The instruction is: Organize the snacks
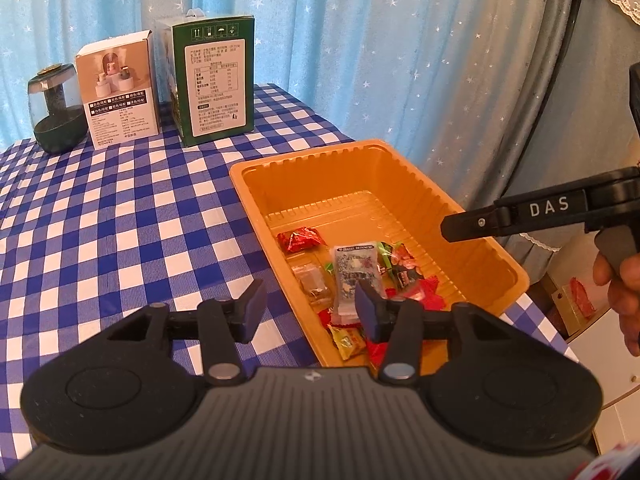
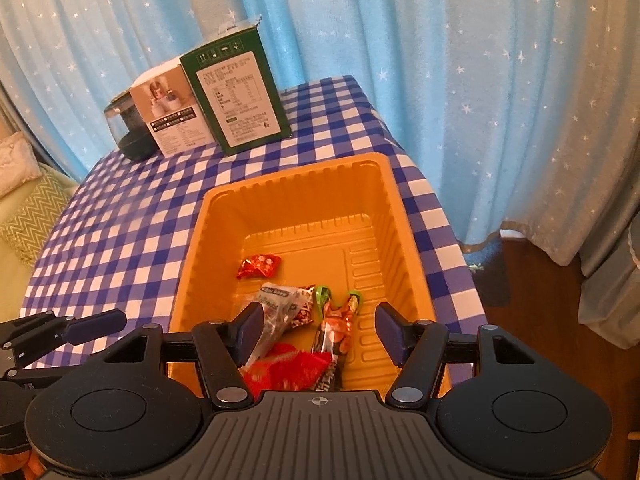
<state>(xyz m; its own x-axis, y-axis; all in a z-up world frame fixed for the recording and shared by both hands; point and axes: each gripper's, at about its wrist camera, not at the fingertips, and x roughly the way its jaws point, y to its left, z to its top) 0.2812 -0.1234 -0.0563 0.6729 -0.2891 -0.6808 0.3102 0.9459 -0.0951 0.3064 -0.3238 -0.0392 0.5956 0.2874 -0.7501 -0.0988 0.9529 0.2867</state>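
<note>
- Dark glass jar (image 1: 57, 109) with a dark lid, far left at the back of the table, dark contents in its lower part.
- Pale carton (image 1: 119, 94) just beside it, printed with product photos and rows of small tick-box text, too small to read.
- Green carton (image 1: 214, 80) next in line, white nutrition-style label on its face, handling symbols along the top; characters not legible.
- Blue-and-white checked tablecloth (image 1: 120, 208) over the whole tabletop.
- Left gripper (image 1: 310, 308) low over the near left rim of the tray, jaws apart, nothing between the pads.
- Orange plastic tray (image 2: 294, 200), ribbed walls, set toward the right edge of the table; snacks gathered in its near half.
- Red wrapped snack (image 2: 258, 265) lying alone, apart from the heap.
- Silver-and-white sachet (image 1: 354, 270) with a green printed strip, text unreadable, among the heap.
- Red crinkled packets (image 2: 290, 366) and green-ended wrappers (image 2: 340, 308) piled at the near wall.
- Right gripper (image 2: 320, 330) above that heap, jaws standing wide, gripping nothing; "DAS" readable on its side in the left wrist view.
- Blue star-print curtain (image 2: 400, 40) behind.
</note>
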